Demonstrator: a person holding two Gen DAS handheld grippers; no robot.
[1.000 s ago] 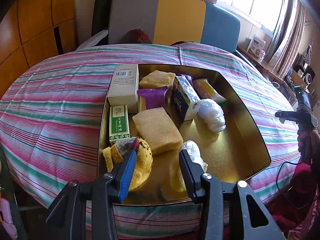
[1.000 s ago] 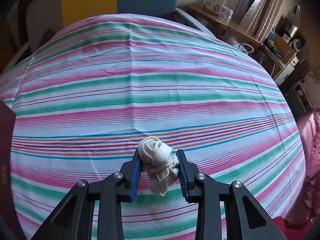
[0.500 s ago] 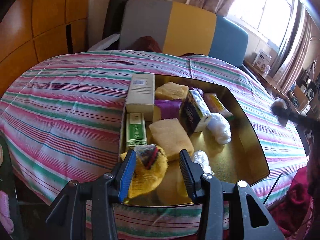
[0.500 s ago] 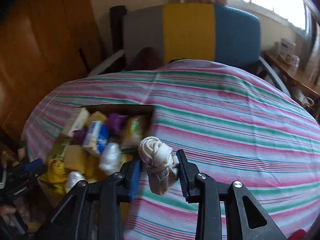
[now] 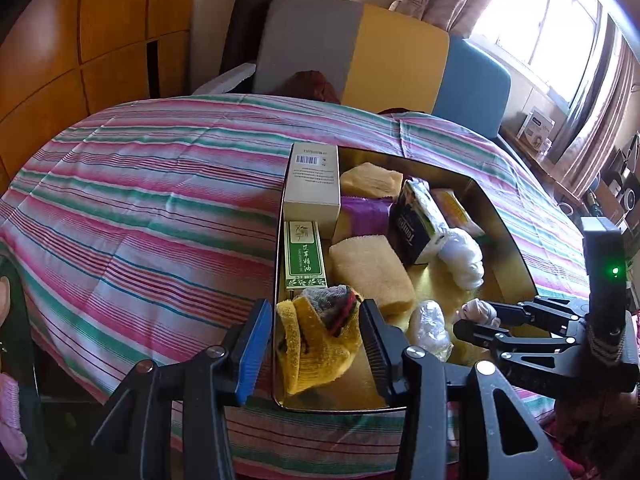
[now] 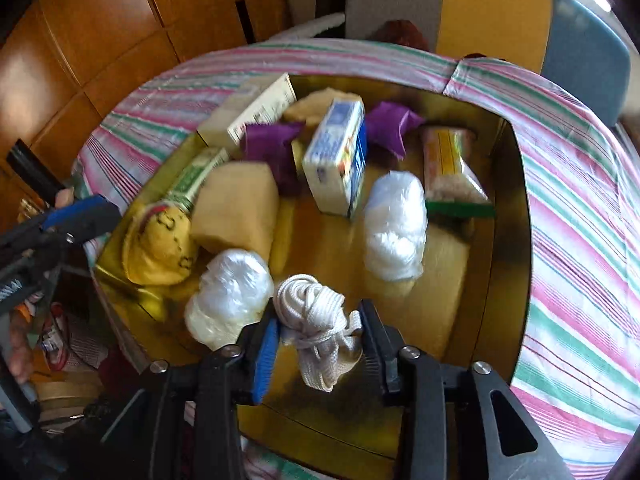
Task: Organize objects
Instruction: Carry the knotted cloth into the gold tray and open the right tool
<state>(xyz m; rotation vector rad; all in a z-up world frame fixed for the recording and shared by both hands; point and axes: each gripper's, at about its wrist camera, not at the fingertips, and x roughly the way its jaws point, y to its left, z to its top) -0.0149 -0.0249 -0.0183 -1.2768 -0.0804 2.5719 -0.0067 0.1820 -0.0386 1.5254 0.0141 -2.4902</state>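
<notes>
A gold tray [image 5: 516,248] sits on the striped tablecloth. A yellow knitted cloth [image 5: 316,344] lies in its near left corner between the fingers of my left gripper [image 5: 315,320]. Those jaws are opening, and a thin gap shows beside the blue pad [image 5: 252,348]. In the right wrist view my right gripper [image 6: 319,316] hangs over the tray's [image 6: 508,240] near part with a white rope bundle [image 6: 312,320] between its pads. Its jaws are opening too, but the rope still touches both pads. The left wrist view shows the right gripper [image 5: 476,318] and the rope [image 5: 478,310] low at the tray's near right.
The tray holds a beige box [image 5: 314,188], a green box [image 5: 304,256], tan sponges [image 5: 372,276], a purple packet [image 6: 272,144], a blue-and-white pack [image 6: 338,156], a snack packet [image 6: 448,168] and two white plastic bundles [image 6: 396,220]. A chair [image 5: 396,64] stands behind the table.
My right gripper swung from over the bare striped cloth to over the tray, carrying the rope. The left jaws widened and came off the yellow cloth.
</notes>
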